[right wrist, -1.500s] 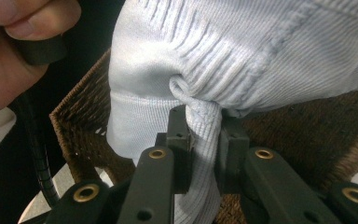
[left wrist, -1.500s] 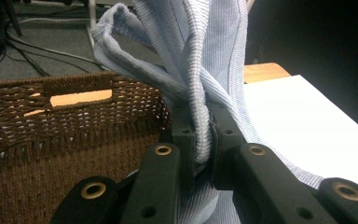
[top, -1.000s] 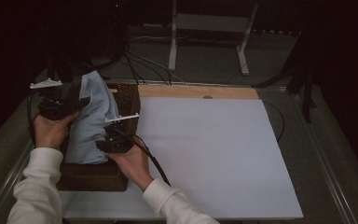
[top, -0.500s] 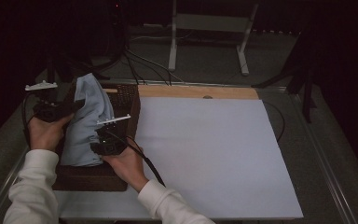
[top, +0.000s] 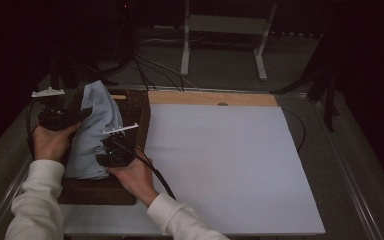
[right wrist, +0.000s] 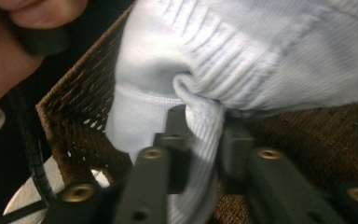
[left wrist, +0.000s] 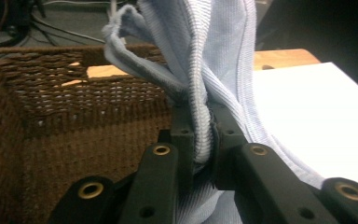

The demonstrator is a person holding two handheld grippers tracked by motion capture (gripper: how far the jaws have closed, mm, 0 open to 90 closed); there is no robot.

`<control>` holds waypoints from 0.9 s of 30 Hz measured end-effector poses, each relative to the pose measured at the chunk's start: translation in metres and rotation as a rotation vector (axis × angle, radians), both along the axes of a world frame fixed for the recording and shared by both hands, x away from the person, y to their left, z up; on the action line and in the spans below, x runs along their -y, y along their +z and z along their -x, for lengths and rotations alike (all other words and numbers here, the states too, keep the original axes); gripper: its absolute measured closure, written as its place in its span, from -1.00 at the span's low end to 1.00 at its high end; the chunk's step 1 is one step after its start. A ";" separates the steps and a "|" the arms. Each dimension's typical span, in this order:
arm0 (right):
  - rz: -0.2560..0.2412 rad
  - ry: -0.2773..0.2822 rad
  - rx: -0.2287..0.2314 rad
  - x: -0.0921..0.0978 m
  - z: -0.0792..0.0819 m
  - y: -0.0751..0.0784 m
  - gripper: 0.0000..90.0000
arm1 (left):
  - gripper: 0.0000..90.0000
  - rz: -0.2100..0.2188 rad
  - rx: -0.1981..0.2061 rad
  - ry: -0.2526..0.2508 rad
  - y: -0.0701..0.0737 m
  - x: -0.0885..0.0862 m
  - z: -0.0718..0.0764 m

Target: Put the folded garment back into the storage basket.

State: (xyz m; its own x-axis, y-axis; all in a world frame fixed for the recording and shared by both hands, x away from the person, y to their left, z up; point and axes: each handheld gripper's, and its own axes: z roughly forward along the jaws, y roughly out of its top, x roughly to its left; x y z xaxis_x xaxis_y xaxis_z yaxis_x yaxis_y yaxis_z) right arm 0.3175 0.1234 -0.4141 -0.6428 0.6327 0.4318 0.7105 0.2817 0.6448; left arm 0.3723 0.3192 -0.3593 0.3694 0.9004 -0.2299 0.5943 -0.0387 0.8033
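A pale blue ribbed knit cloth (top: 94, 131) is held above a dark brown woven wicker basket (top: 135, 107) that sits at the left end of the worktop (top: 330, 165), with both grippers clamped on the fabric. In the high view the left gripper (top: 82, 114) is at the cloth's upper left edge, above the basket's far left part, and the person's left hand (top: 50, 142) wraps its black body. The right gripper (top: 105, 145) is lower and nearer the person, at the cloth's right side, carried by the right hand (top: 135, 177), with a black cable (top: 155, 172) trailing over the wrist. In the left gripper view the black fingers (left wrist: 182, 135) are drawn narrow around a bunched fold of the cloth (left wrist: 214, 56), which rises upward between them, with the basket's (left wrist: 51, 121) woven inside wall at the left. In the right gripper view the fingers (right wrist: 175, 135) are likewise closed narrow on a gathered ridge of the cloth (right wrist: 242, 51), with the basket's (right wrist: 88, 116) rim and weave behind it. The cloth stands peaked at its top and hangs down into the basket, its lower end near the front wall. Just beside the basket on the right lies a large white rectangular sheet (top: 225, 165), and a light wooden board (top: 210, 98) runs along its far edge.
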 end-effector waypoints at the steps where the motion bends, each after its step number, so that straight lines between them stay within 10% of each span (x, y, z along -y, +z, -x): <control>1: -0.006 0.010 0.004 -0.001 0.001 -0.001 0.10 | 0.46 0.010 -0.003 0.020 -0.001 0.000 -0.002; 3: -0.002 0.013 0.049 -0.001 0.004 -0.002 -0.35 | -0.17 0.026 -0.024 0.037 -0.003 0.001 -0.006; 6: 0.001 -0.002 0.111 0.004 0.007 -0.003 -0.66 | -0.60 -0.011 -0.007 0.088 -0.005 0.006 -0.006; 27: -0.055 0.009 0.151 0.023 0.004 -0.002 -0.92 | -0.99 -0.017 -0.007 0.052 -0.008 0.012 -0.003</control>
